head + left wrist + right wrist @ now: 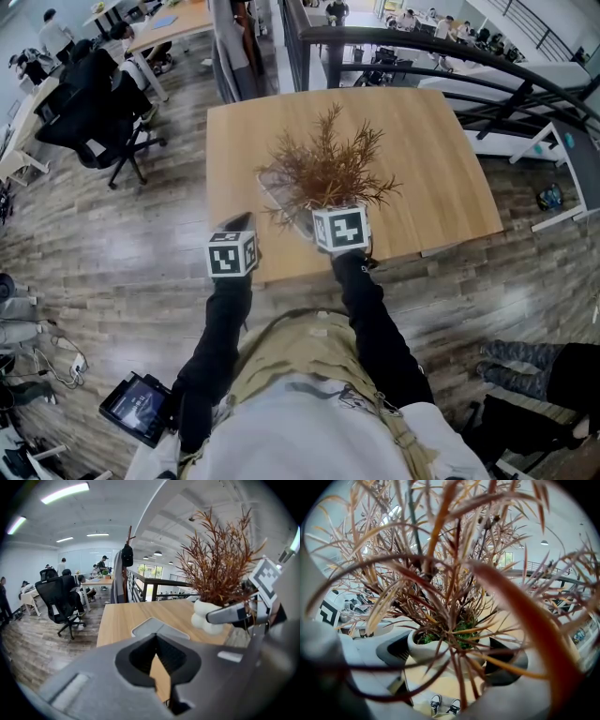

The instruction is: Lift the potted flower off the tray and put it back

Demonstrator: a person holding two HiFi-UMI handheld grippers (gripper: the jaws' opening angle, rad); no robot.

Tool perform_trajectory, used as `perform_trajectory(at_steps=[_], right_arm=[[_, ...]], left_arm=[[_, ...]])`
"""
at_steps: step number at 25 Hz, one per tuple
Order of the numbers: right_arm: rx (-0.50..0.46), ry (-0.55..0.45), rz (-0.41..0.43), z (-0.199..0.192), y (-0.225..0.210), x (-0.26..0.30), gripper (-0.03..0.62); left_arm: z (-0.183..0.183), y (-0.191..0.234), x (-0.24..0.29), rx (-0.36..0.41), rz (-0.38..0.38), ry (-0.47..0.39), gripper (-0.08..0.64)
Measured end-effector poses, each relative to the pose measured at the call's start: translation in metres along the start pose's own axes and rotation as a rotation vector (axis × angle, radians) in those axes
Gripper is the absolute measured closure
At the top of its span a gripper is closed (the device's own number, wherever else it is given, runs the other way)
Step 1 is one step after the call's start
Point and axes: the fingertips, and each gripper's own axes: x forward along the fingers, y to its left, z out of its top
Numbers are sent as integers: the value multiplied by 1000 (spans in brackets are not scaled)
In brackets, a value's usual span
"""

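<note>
Head view: The potted flower (323, 169) is seen over the near part of the wooden bench (422, 150), with the grey tray (272, 187) just beside it on the left. The right claw (335, 214) is placed at the base of the plant. The left claw (240, 223) is held near the bench's front edge, apart from the plant.

Left gripper view: The left claw's jaws are pressed together with nothing between them. The tray is seen flat and bare on the bench. The white bulbous pot (204, 617) is seen to the right of the tray, not on it, with one jaw of the right claw across its side.

Right gripper view: The right claw's jaws are spread around the pot and pinch it on both sides. The foliage is spread over most of the frame. Bench wood and a pair of shoes (444, 705) on the floor are seen below the pot, so the pot is judged to be raised near the bench edge.

Step judged in hand: the return to the tray. The pot is best kept upright, carried left until centred over the tray, then lowered slowly. The grip is best released only once the base is fully seated.
</note>
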Motion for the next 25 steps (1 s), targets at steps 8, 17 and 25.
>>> perform_trajectory(at_steps=[8,17,25], right_arm=[[6,22,12,-6,-3,16,103],[10,32,19,-15,-13,41,103],[2,42,28,-20,-19,74,103]], left_arm=[[-7,6,8,-10,8,18,557],[-17,14,13,-21,31,43,558],[-28,32,15,-42,71,65,557]])
